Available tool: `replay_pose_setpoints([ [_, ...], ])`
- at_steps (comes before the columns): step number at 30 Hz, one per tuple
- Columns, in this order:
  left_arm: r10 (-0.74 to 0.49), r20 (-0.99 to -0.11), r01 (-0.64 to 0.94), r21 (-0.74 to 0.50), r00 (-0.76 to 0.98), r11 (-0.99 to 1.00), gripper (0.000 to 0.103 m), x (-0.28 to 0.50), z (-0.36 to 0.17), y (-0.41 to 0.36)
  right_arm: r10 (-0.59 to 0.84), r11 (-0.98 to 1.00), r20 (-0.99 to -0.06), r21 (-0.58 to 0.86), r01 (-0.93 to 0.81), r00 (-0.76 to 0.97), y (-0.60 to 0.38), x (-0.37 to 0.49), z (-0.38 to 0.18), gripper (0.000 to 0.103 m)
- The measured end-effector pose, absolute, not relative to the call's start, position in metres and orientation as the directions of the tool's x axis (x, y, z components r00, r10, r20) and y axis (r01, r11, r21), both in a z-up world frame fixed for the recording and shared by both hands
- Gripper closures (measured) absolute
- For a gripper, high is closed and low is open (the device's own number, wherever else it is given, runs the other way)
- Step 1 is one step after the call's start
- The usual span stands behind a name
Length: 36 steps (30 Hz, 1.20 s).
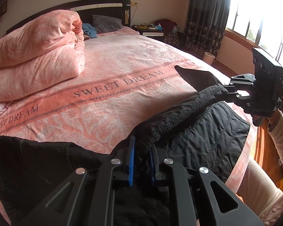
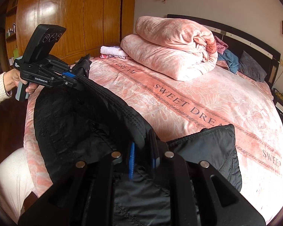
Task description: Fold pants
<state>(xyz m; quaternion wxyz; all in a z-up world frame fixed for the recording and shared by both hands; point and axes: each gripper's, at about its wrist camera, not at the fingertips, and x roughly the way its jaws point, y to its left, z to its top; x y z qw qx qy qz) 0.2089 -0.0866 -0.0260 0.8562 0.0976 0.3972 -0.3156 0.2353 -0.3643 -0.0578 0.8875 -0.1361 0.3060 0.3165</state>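
Pants (image 1: 194,124) black, quilted, waistband stretched between both tools above bed (image 1: 122,60). Left tool (image 1: 142,162) clamped on waistband; right tool (image 2: 143,160) clamped on waistband.

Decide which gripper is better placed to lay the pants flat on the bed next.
Neither clearly: left gripper and right gripper both clamp the pants waistband, stretched between them above the bed. Probably both together.

Folded pink quilt (image 1: 37,56) on bed (image 1: 122,60); wardrobe (image 2: 69,18).
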Motion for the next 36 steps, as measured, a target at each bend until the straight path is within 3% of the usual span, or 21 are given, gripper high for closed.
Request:
replay_pose_setpoints([
  [18, -0.386, -0.764, 0.447, -0.144, 0.517, 0.883, 0.088, 0.089, -0.077, -0.077, 0.444, 0.797, -0.711, 0.035, -0.603, 0.546, -0.349, 0.134, -0.107, 0.091],
  [29, -0.377, -0.83, 0.377, -0.222, 0.411, 0.899, 0.081, 0.076, -0.12, -0.074, 0.407, 0.822, -0.793, 0.103, -0.559, 0.453, -0.344, 0.125, -0.161, 0.09],
  [32, -0.38, -0.841, 0.346, -0.25, 0.385, 0.904, 0.076, 0.078, -0.122, -0.072, 0.4, 0.824, -0.804, 0.104, -0.557, 0.441, -0.341, 0.122, -0.165, 0.08],
  [34, -0.368, -0.846, 0.348, -0.236, 0.386, 0.907, 0.075, 0.076, -0.12, -0.073, 0.437, 0.814, -0.794, 0.149, -0.562, 0.422, -0.342, 0.117, -0.161, 0.054],
  [36, -0.342, -0.855, 0.36, -0.2, 0.39, 0.911, 0.072, 0.072, -0.117, -0.075, 0.474, 0.806, -0.772, 0.187, -0.562, 0.423, -0.343, 0.108, -0.151, 0.038],
])
